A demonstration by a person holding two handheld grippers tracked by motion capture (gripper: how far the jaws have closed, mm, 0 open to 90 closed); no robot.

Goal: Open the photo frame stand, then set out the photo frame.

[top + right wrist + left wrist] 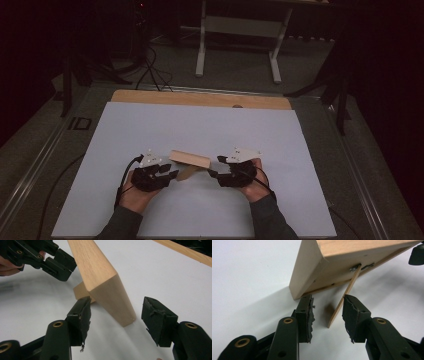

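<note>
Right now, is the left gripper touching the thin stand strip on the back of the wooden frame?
Apart. In the left gripper view the thin stand strip passes between the left gripper pads with white table visible on both sides.

Two black grippers, left gripper [172, 174] and right gripper [214, 166], are topped by grey three-cornered plates; brass-ringed holes, frayed black pads, black cables and dark sleeves are seen.

One wooden frame [189, 159], one fold-out stand [343, 298], two hand-held grippers, one white board [150, 130].
</note>
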